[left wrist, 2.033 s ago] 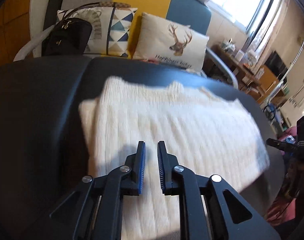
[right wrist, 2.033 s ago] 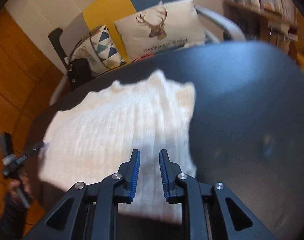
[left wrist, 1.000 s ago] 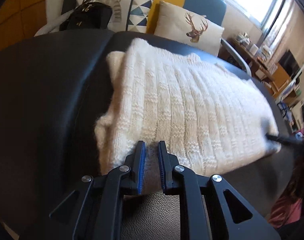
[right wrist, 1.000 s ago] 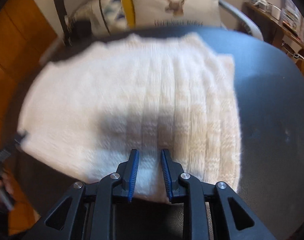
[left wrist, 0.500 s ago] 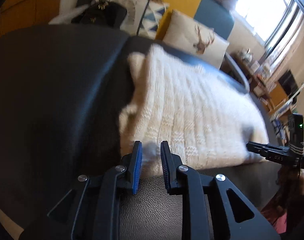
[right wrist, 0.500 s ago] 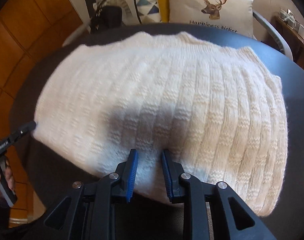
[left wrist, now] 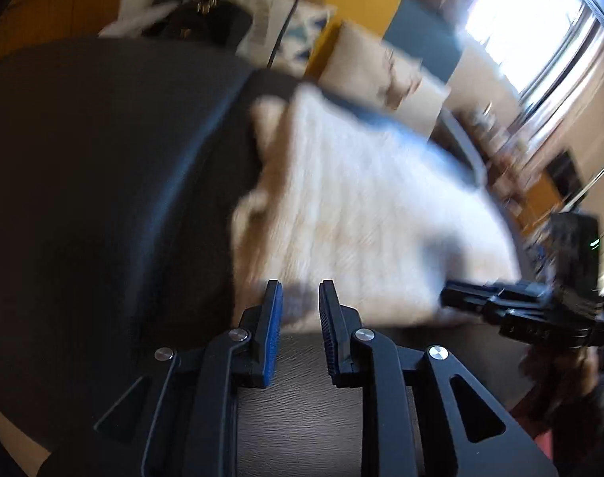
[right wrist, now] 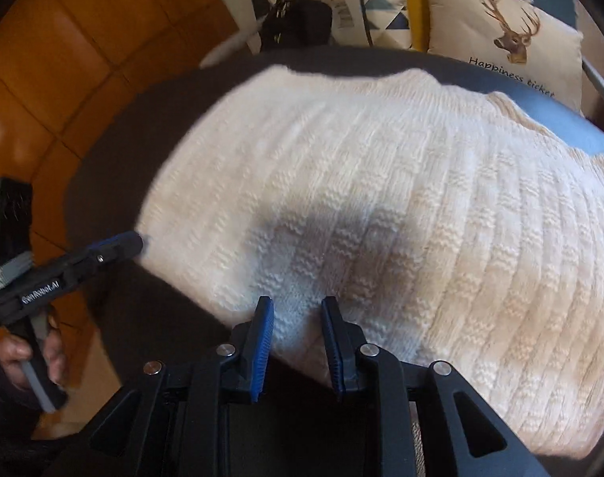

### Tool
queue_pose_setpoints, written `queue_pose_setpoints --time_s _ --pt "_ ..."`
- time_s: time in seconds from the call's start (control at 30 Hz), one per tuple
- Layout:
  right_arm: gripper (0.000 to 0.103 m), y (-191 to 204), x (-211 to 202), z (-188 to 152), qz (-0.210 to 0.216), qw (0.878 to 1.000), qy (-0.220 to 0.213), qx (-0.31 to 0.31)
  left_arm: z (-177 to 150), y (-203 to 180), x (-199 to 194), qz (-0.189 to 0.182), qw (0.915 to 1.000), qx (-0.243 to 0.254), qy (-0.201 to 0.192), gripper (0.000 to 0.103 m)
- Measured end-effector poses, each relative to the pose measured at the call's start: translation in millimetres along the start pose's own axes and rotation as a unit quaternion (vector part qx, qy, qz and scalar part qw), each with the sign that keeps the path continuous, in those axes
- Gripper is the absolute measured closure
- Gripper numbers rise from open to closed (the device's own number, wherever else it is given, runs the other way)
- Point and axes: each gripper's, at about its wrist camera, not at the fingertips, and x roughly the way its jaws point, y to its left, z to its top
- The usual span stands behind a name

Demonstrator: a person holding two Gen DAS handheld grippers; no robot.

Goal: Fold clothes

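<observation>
A cream ribbed knit sweater lies spread flat on a dark round table. My left gripper is open, its tips at the sweater's near hem by the left corner, with the hem edge between the fingers. In the right wrist view the sweater fills the table. My right gripper is open too, low over the near hem with fabric between its tips. Each view shows the other gripper: the right one and the left one, both at the hem. The left wrist view is blurred.
Behind the table stands a sofa with a deer cushion, a triangle-patterned cushion and a black handbag. Orange floor tiles lie to the left. A bright window and cluttered shelves are at the far right. A hand holds the left gripper.
Both grippers came down from above the sweater to its near hem. Their fingers stand a little wider apart than before. The sweater has not moved.
</observation>
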Motion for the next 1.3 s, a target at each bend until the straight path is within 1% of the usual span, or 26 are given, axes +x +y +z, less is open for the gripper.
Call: queue_pose_setpoints --time_s 0.07,0.13,0.17,0.23,0.3,0.33,0.37,0.4,0.47,0.53,0.6,0.67,0.7,0.73,0.8,0.87,0.9,0.97,1.03,1.07,1.1,1.13,1.17,1.23,1.3 --pt "0.079 -5.1 -15.9 -2.9 0.001 1.0 -0.016 0.003 3.7 -16.0 -2.0 -0.01 0.9996 0.028 -0.003 0.082" --pt "0.079 -11.8 -23.7 -10.9 -0.039 0.999 -0.019 0.003 1.6 -31.4 8.3 -0.02 0.9985 0.051 0.006 0.082" --pt "0.079 -20.3 -28.3 -17.7 -0.047 0.999 -0.024 0.014 -0.5 -39.2 17.0 -0.021 0.9976 0.064 0.015 0.082" --pt "0.079 -41.4 -37.7 -32.0 -0.052 0.997 -0.035 0.045 -6.8 -52.6 37.8 -0.01 0.9952 0.09 0.037 0.082" --pt "0.079 -59.2 -43.1 -45.0 -0.079 0.994 -0.035 0.074 -11.4 -57.1 57.4 0.028 0.9917 0.109 0.063 0.082" --pt "0.08 -65.6 -36.6 -45.9 -0.095 0.992 -0.015 0.084 -11.6 -57.4 57.4 0.029 0.9918 0.11 0.058 0.082" --pt "0.082 -70.4 -37.8 -47.6 -0.087 0.992 -0.014 0.088 -8.8 -58.5 54.1 0.021 0.9924 0.107 0.056 0.082" --pt "0.082 -74.0 -46.4 -47.5 -0.072 0.993 -0.024 0.095 -3.8 -60.1 49.7 0.006 0.993 0.104 0.056 0.082" --pt "0.08 -84.6 -67.1 -38.0 -0.093 0.989 -0.061 0.102 4.1 -65.7 37.0 -0.013 0.9935 0.107 0.036 0.082" --pt "0.08 -101.3 -83.9 -26.5 -0.109 0.983 -0.091 0.118 11.6 -77.2 30.9 -0.02 0.992 0.123 0.021 0.082" --pt "0.08 -124.8 -96.4 -13.1 -0.12 0.976 -0.112 0.145 17.2 -87.9 41.1 -0.014 0.9904 0.135 0.025 0.081" --pt "0.08 -147.9 -85.7 -7.5 -0.148 0.971 -0.086 0.166 13.7 -88.2 66.8 0.023 0.9874 0.145 0.058 0.079" --pt "0.08 -159.5 -80.1 -4.8 -0.162 0.968 -0.073 0.176 5.8 -82.9 78.3 0.036 0.9864 0.139 0.079 0.08" --pt "0.08 -171.1 -74.5 -2.1 -0.176 0.965 -0.06 0.186 0.6 -78.1 84.9 0.037 0.9866 0.133 0.088 0.08" --pt "0.08 -172.5 -80.2 2.3 -0.175 0.965 -0.069 0.181 1.2 -74.5 76.8 0.014 0.9896 0.123 0.074 0.079" --pt "0.08 -173.4 -86.2 6.6 -0.174 0.966 -0.078 0.176 11.7 -70.4 60.6 -0.019 0.9929 0.106 0.05 0.079" --pt "0.079 -173.8 -89.3 8.8 -0.173 0.966 -0.083 0.174 19.7 -69.1 57.3 -0.023 0.9938 0.102 0.038 0.079" --pt "0.079 -174.8 -95.3 13.1 -0.172 0.966 -0.093 0.168 34.1 -66.3 54.6 -0.021 0.9946 0.1 0.017 0.079" --pt "0.079 -175.7 -101.4 17.4 -0.171 0.966 -0.102 0.163 49.0 -60.9 63.5 -0.001 0.9956 0.093 0.012 0.079" --pt "0.079 -184.2 -92.9 21.3 -0.171 0.966 -0.094 0.167 54.8 -56.5 70.6 0.011 0.9959 0.089 0.014 0.079" --pt "0.079 -192.6 -85.1 24.3 -0.174 0.966 -0.082 0.173 57.6 -49.7 80.9 0.028 0.9958 0.083 0.026 0.078" --pt "0.079 -201.7 -74.5 25.1 -0.189 0.965 -0.053 0.176 59.3 -41.6 94.3 0.054 0.9944 0.078 0.047 0.078" --pt "0.079 -206.8 -64.4 26.2 -0.192 0.965 -0.033 0.175 60.6 -35.9 101.0 0.062 0.9937 0.074 0.057 0.079" --pt "0.079 -201.6 -71.3 28.7 -0.191 0.967 -0.042 0.165 60.6 -33.4 88.5 0.041 0.9953 0.081 0.034 0.079" --pt "0.079 -193.5 -81.7 34.7 -0.189 0.969 -0.063 0.149 65.1 -35.5 76.6 0.045 0.9938 0.102 0.005 0.078"
